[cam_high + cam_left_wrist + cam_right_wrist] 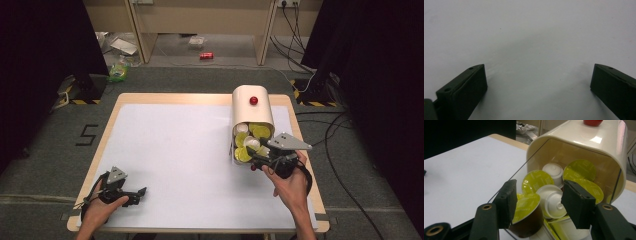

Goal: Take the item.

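Cream canister of coffee capsules, right gripper at its mouth

White table [190, 150] bears the left gripper [142, 190] at its near left corner, its fingers [464, 92] wide apart with nothing between them. At the right, the cream canister [252, 107] lies on its side, full of green-lidded capsules. The right gripper [537, 203] has its fingers [506, 202] either side of a brown capsule [527, 216] and a white capsule [551, 201] at the canister's mouth; whether they press, I cannot tell.

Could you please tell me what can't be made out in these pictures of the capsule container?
- Right tool, right gripper view: contact with the white capsule sits behind its pads, so the grip is unclear.
- Container, high view: its deeper contents are covered by its wall.
- Green-lidded capsules: print too small.
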Action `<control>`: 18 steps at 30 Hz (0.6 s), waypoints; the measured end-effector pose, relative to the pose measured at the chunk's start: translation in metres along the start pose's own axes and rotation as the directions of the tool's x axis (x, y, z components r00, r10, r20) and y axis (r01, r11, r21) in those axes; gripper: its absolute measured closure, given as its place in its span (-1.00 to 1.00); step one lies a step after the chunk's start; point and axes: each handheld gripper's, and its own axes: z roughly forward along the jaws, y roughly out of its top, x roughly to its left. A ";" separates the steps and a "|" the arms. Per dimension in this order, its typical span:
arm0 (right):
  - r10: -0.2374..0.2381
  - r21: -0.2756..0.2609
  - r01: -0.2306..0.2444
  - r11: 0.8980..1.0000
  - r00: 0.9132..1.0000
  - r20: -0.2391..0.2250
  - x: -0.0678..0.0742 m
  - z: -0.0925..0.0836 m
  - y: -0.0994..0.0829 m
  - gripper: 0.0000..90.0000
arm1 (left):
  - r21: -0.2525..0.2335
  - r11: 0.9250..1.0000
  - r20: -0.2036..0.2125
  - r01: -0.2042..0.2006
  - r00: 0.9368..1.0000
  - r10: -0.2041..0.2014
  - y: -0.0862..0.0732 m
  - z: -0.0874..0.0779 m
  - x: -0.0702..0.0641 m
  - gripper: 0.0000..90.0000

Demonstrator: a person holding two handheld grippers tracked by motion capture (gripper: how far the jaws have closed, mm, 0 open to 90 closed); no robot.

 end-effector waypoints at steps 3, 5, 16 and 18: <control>-0.004 0.015 0.004 1.000 1.000 -0.012 -0.001 -0.006 -0.004 -0.11 | 0.000 1.000 -0.001 0.000 1.000 0.000 0.000 0.000 0.000 -1.00; -0.015 0.026 0.016 1.000 1.000 -0.021 -0.002 -0.009 -0.007 -0.12 | 0.000 1.000 0.000 0.000 1.000 0.000 0.000 0.000 0.000 -1.00; -0.054 0.047 0.056 0.997 0.998 -0.036 -0.001 -0.016 -0.012 -0.09 | 0.000 1.000 -0.001 0.000 1.000 0.000 0.000 0.000 0.000 -1.00; -0.057 0.058 0.058 0.997 0.998 -0.024 -0.001 -0.014 -0.014 -0.08 | 0.000 1.000 -0.001 0.000 1.000 0.000 0.000 0.000 0.000 -1.00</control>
